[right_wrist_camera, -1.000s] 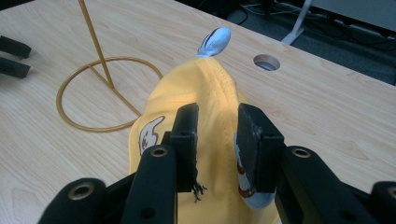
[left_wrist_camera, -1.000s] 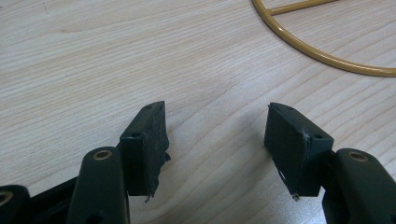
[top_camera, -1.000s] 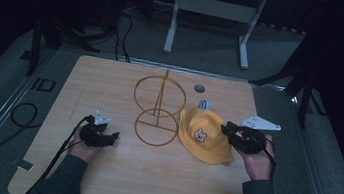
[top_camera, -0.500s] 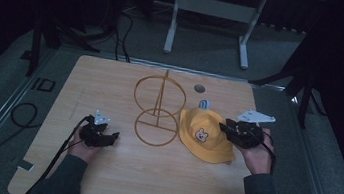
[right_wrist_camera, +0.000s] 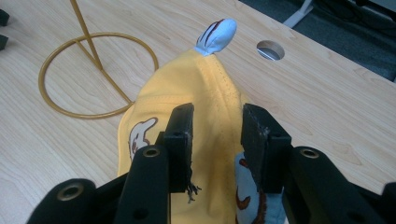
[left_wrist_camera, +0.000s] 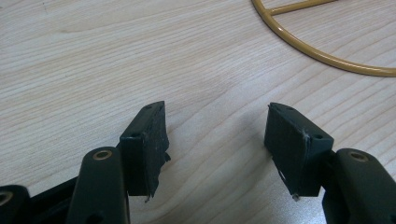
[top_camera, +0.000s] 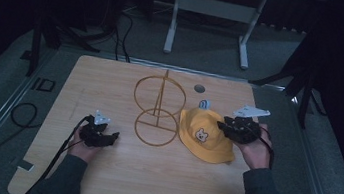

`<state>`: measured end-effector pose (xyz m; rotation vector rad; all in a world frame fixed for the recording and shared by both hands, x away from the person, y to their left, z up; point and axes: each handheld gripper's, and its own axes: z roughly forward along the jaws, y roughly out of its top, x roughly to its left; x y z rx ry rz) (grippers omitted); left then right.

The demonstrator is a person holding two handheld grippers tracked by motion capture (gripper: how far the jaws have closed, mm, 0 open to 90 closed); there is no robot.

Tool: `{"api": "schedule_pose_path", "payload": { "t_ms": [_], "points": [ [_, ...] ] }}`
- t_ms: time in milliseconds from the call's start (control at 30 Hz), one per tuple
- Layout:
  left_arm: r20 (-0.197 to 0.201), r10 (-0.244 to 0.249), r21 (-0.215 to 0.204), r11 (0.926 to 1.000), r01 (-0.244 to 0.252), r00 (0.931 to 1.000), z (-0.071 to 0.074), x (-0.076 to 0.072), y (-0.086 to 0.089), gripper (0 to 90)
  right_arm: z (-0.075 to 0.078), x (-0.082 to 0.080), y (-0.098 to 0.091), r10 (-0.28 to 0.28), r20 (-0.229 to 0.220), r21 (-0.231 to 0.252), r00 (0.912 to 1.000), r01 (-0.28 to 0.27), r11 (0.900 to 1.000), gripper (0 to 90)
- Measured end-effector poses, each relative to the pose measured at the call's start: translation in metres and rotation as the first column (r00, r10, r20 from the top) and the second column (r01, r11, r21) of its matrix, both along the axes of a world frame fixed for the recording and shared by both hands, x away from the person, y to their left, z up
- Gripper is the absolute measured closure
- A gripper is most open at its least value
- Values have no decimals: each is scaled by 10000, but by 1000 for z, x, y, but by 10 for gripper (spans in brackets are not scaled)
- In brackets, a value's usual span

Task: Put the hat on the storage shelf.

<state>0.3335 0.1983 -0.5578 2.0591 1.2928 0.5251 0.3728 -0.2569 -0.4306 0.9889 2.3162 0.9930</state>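
A pale wooden table [top_camera: 149, 175] fills the lower middle of the high view, with dark floor, cables and a grey metal frame [top_camera: 211, 11] across the top; a gold wire stand [top_camera: 158, 110] rises at its centre, leaving bare board along the bottom and left edges. The yellow hat [top_camera: 205, 134] lies right of centre, touching the stand's base ring, and the right gripper [right_wrist_camera: 217, 123] has its jaws either side of the hat's raised crown, just been opening, pads seemingly off the cloth. The right gripper view adds a blue ear [right_wrist_camera: 215, 36] on the hat and a round hole [right_wrist_camera: 270, 50] in the board, while the left gripper [left_wrist_camera: 217, 137], spread over bare wood, sits at lower left.
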Motion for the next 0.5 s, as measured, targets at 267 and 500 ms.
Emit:
{"api": "schedule_pose_path", "payload": {
  "t_ms": [267, 500],
  "points": [
    [0, -24, 30, 10000, 24, 10000, 0, 0, 0, 396, 2, 6, 1, 43, -215, -336, 9998, -51, 9994, 625],
    [-2, -27, 32, 10000, 27, 10000, 0, 0, 0, 396, 1, 13, 3, 164, -480, -672, 9987, -196, 9975, 615]
  ]
}}
